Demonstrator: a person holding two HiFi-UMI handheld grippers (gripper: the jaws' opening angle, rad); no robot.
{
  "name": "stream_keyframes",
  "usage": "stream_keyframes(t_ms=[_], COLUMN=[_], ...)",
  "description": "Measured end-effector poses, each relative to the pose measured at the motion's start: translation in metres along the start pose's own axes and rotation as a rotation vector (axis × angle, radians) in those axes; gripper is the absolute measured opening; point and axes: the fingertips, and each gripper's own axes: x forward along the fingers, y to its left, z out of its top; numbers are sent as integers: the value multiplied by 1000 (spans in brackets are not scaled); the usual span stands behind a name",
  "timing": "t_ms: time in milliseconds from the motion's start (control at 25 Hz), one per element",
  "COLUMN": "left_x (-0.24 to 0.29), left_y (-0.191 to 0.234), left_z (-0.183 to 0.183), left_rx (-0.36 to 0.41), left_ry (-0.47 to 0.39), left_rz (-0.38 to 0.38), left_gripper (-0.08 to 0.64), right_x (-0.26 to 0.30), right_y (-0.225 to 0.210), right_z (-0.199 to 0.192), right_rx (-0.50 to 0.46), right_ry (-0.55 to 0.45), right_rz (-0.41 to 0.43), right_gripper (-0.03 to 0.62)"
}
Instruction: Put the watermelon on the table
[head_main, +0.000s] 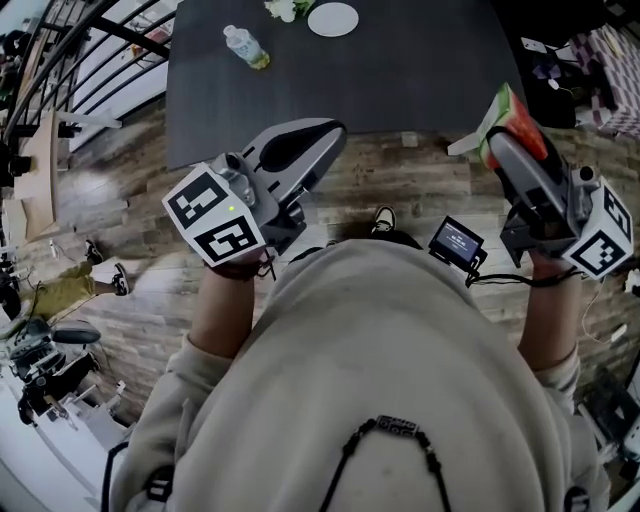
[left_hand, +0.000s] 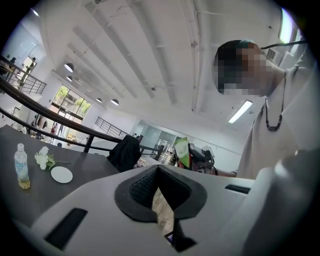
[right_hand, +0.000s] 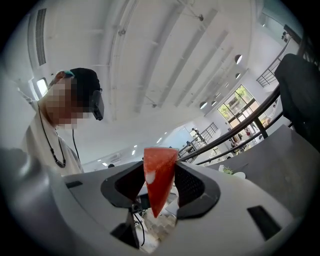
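Note:
A wedge of watermelon (head_main: 512, 122), red flesh with a green rind, sticks out of my right gripper (head_main: 505, 140), whose jaws are shut on it just short of the dark table (head_main: 420, 70). In the right gripper view the red slice (right_hand: 159, 180) stands point down between the two pads, pressed from both sides. My left gripper (head_main: 335, 128) hovers near the table's front edge, fingertips together and nothing in them. From the left gripper view, its tips (left_hand: 158, 167) meet, and the slice (left_hand: 182, 152) shows far off to the right.
On the table's far side stand a plastic bottle (head_main: 246, 47), a white plate (head_main: 332, 18) and some white flowers (head_main: 284, 8). A black railing (head_main: 60, 60) runs along the left. A small screen device (head_main: 456, 241) hangs near my chest above the wooden floor.

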Motion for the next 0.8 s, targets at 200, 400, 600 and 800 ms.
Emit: stream_keyframes(t_ms=[200, 400, 600, 800], left_x=[34, 64, 84, 104], left_y=[-7, -4, 7, 35], left_z=[7, -4, -1, 11], left_rx=[2, 20, 34, 36], left_ry=[34, 68, 65, 56], left_rz=[-21, -57, -96, -161], left_gripper=[-3, -3, -3, -3], right_x=[-32, -61, -77, -79], right_y=[-18, -42, -56, -70], right_z=[16, 11, 10, 15], right_rx=[20, 13, -3, 0], right_ry=[-57, -104, -126, -153], right_rz=[-25, -60, -113, -192], right_gripper=[196, 198, 196, 196])
